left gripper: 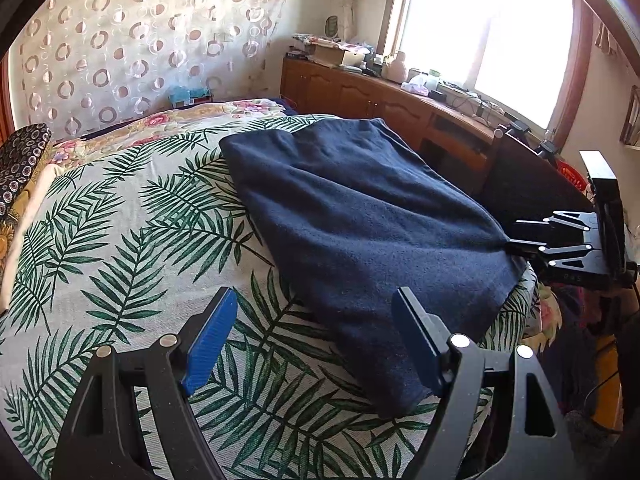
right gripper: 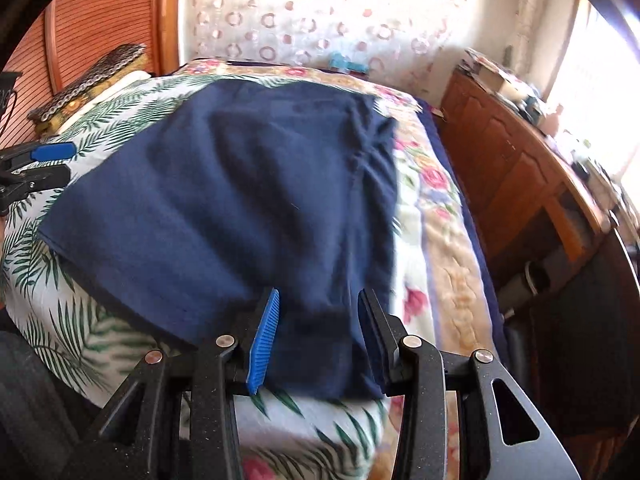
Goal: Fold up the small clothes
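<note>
A navy garment [left gripper: 360, 232] is shown spread flat on the palm-leaf bedspread [left gripper: 120, 240], with soft creases. The left hand-held gripper [left gripper: 312, 344] is held wide open above the cloth's near edge, gripping nothing. The right hand-held gripper [right gripper: 316, 344] is parted, a corner of the garment lying between its jaws, ungripped. A wooden cabinet [left gripper: 360, 92] stands beneath the window [left gripper: 480, 32].

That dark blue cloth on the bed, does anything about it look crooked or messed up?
Slightly. The dark blue cloth lies skewed across the leaf-print bedspread, and its far right edge is bunched into wrinkles. One near corner sits between the open right tongs. No tears or stains show.
</note>
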A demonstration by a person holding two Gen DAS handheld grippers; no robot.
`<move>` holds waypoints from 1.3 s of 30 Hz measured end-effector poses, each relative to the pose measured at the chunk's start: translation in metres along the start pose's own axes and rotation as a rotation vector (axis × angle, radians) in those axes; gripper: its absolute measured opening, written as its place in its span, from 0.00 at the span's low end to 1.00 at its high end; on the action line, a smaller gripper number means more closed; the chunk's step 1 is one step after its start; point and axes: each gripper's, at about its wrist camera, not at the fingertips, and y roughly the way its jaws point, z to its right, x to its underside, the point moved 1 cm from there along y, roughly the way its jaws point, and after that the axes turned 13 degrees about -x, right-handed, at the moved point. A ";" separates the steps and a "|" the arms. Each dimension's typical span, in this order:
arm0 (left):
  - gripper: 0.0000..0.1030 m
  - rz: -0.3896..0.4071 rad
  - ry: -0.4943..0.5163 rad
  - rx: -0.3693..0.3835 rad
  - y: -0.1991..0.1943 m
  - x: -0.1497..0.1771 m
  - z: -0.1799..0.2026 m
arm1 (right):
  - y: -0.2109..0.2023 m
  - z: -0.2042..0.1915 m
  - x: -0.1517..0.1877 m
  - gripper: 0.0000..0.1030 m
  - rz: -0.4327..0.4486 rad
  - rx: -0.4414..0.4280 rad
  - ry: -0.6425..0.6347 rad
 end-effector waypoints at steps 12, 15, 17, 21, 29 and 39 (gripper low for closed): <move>0.78 -0.020 0.030 -0.006 0.003 0.003 0.006 | -0.017 0.011 0.013 0.41 0.096 -0.064 0.108; 0.78 -0.035 0.032 0.003 0.005 0.004 0.006 | -0.019 0.005 0.019 0.41 0.096 -0.102 0.097; 0.78 -0.047 0.036 0.010 0.007 0.005 0.007 | -0.016 0.004 0.021 0.41 0.089 -0.123 0.095; 0.78 -0.064 0.021 0.026 0.007 0.011 0.005 | -0.008 0.006 0.023 0.41 0.079 -0.136 0.082; 0.55 -0.096 0.021 0.104 -0.001 0.025 0.007 | -0.010 0.005 0.013 0.41 0.100 -0.114 0.068; 0.24 -0.124 0.056 0.188 -0.002 0.037 0.024 | -0.008 -0.030 0.010 0.56 0.133 -0.163 -0.013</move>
